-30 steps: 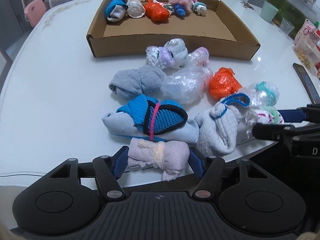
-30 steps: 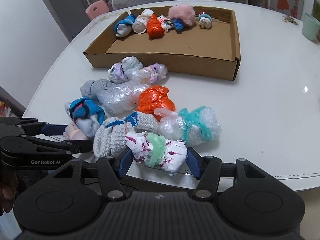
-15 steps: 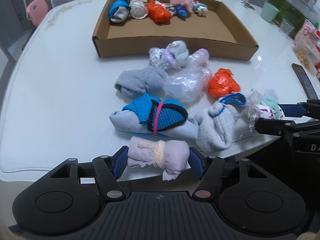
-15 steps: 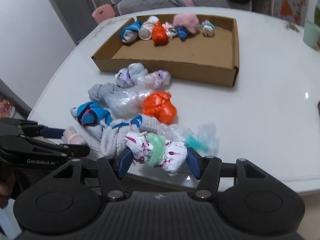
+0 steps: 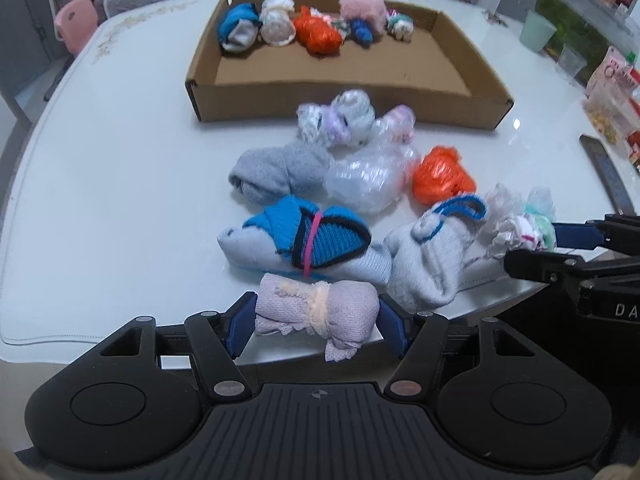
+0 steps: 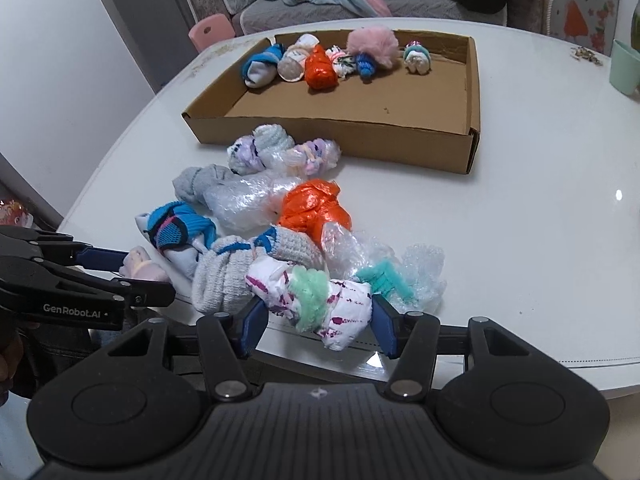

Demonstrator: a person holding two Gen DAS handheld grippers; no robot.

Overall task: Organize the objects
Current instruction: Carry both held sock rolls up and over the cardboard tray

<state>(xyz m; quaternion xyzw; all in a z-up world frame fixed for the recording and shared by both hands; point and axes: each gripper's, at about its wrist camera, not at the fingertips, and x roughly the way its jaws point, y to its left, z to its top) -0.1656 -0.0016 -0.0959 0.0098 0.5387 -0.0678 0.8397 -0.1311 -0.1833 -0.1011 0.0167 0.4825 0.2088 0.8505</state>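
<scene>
1. The left tongs (image 5: pixel 318 320) are clamped on a pale lilac sock roll (image 5: pixel 316 310) tied with a cream band; the roll lies crosswise between the two blue pads, one end against each, at the near edge of the white tabletop (image 5: pixel 100 200).
2. The right tongs (image 6: pixel 314 322) hold a white bundle with purple marks (image 6: pixel 320 306) wrapped in a mint fuzzy band. It spans the gap between the blue pads, and the jaws are closing further on it.
3. In the left wrist view the right tongs come in from the right edge with that same bundle at their tips; in the right wrist view the left tongs come in from the left edge with the lilac roll.
4. Just beyond both tongs lies a loose heap on the tabletop: a blue and grey sock roll (image 5: pixel 300 240), a grey knit bundle (image 5: pixel 428 260), a grey roll (image 5: pixel 276 172), a clear plastic bundle (image 5: pixel 368 180) and an orange bundle (image 5: pixel 442 178).
5. Farther back stands an open cardboard box (image 6: pixel 332 136), with a row of bundles along its far wall.
</scene>
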